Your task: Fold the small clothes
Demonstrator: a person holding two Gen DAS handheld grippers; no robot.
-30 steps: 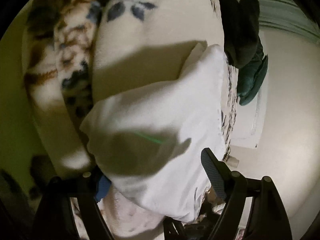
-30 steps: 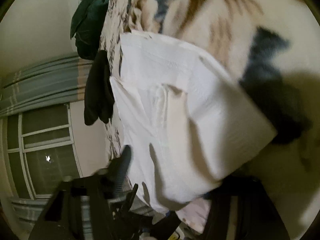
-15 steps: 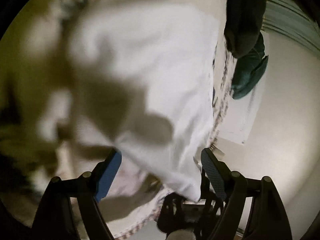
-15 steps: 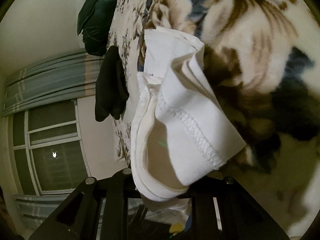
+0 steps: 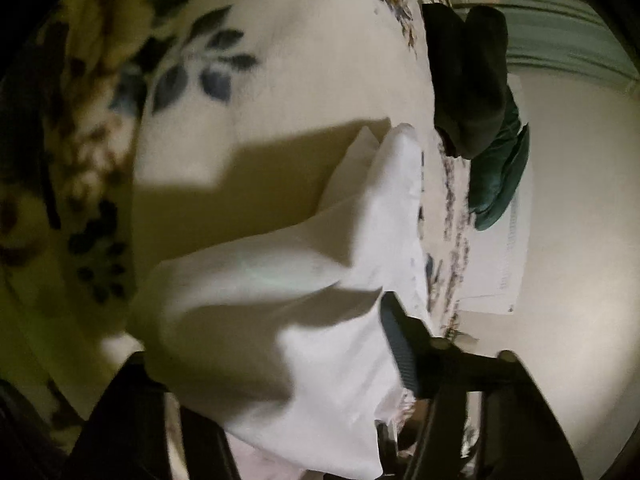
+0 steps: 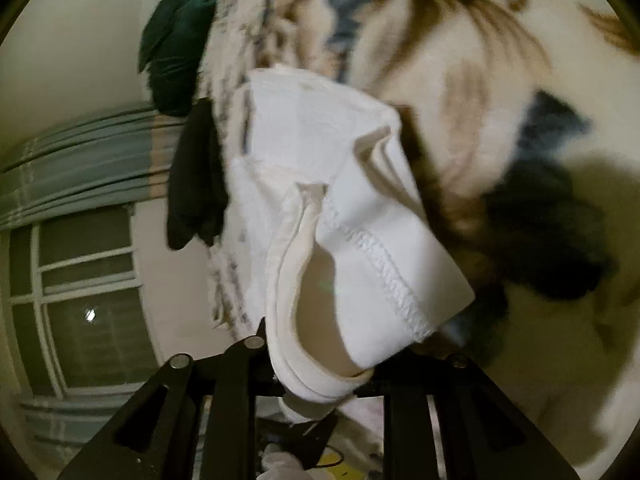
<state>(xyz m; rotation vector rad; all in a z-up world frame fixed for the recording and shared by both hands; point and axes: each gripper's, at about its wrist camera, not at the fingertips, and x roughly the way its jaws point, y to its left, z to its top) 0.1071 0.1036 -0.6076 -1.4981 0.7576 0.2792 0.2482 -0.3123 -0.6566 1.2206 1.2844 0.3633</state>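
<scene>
White cotton garment [image 5: 304,320] draped across the left gripper [image 5: 280,360], hiding one finger; jaw state indeterminate. Right gripper [image 6: 320,364] fingertips buried under its hemmed edge [image 6: 384,272], grip unclear. Floral fleece blanket [image 5: 280,80] beyond.

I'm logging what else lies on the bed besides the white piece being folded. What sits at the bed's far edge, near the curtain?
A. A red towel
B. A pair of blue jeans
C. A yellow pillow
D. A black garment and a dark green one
D: past the white garment a black garment hangs over the edge of the floral blanket, with a dark green garment next to it.
</scene>
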